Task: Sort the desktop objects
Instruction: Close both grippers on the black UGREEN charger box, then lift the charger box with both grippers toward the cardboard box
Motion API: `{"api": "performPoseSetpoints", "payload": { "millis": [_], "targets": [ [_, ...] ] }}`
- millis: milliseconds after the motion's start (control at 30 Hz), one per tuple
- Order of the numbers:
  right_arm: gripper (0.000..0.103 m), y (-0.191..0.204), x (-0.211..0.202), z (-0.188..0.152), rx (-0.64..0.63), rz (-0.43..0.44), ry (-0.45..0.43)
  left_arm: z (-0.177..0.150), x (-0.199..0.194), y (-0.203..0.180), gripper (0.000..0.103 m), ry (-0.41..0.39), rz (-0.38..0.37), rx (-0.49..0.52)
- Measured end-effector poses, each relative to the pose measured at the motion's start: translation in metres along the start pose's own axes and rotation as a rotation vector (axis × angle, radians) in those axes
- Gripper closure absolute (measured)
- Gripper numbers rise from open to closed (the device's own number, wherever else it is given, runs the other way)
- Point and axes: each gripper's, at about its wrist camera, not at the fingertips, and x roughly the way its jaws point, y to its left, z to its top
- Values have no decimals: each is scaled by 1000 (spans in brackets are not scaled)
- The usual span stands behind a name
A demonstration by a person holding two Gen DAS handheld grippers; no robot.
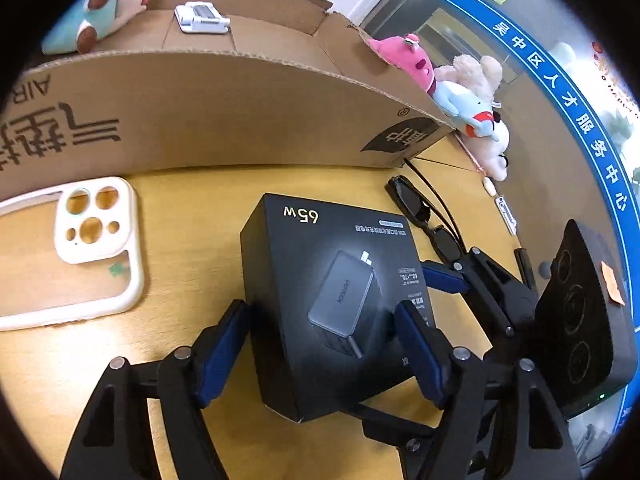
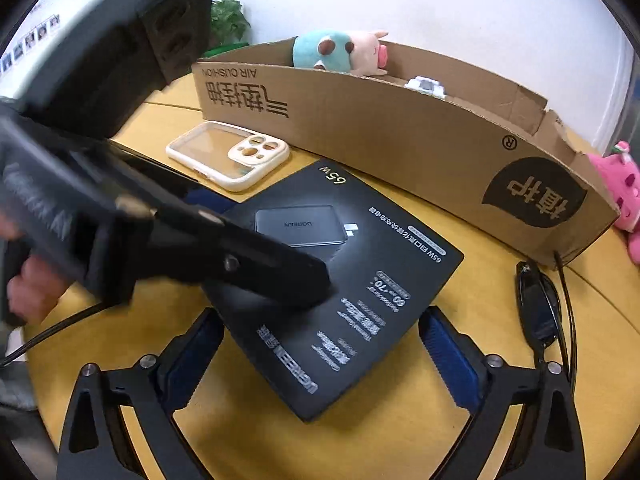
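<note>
Yellow wood bench [image 1: 192, 200] under everything, with a white wall behind; the left gripper [image 1: 322, 354] has its blue fingers [image 1: 222, 354] straddling the black charger box [image 1: 320, 280] at its near sides, seemingly touching but whether they are truly clenched on it I cannot tell. The right gripper [image 2: 322, 360] is spread wide with the same box between its fingers, not touching. The box lies flat on the bench, just before the cardboard box [image 1: 224, 120], which holds a plush toy [image 1: 108, 8] and a white stand [image 1: 200, 18]. A cream phone case [image 1: 92, 248] lies to the left, black sunglasses [image 1: 424, 220] to the right. Risk, I judge: the slick carton twisting out of a corner grip, or the two grippers colliding
</note>
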Motion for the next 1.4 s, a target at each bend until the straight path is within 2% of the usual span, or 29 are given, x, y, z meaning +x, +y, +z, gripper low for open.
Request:
{"api": "performPoseSetpoints", "payload": {
  "millis": [33,100,233,433,533,667,833,1000,1167,1400],
  "targets": [
    [5,0,-1,-1,8,4,-5,-1,-5,0,35,-11,4,-1],
    [9,0,-6,-1,21,8,-16,-2,-16,-3,35,-36,3,2],
    [10,8,-36,18,-13,-33,-89,15,-61,-27,35,-165,14,57],
    [9,4,-111,93,-105,-150,-292,82,-145,-69,35,-386,14,200],
    [9,-2,-138,138,-161,-210,-366,122,-175,-82,35,-465,23,252],
    [9,-20,-161,197,-189,-239,-426,173,-199,-89,35,-517,36,280],
    [9,-57,-157,253,-198,-225,-430,234,-194,-77,35,-503,44,242],
    [9,-114,-111,285,-176,-162,-363,287,-144,-47,35,-425,42,161],
    [9,-166,-45,295,-133,-107,-257,324,-80,-14,35,-334,72,89],
    [9,-231,36,285,-62,-31,-122,351,8,33,35,-186,25,-21]
  ]
}}
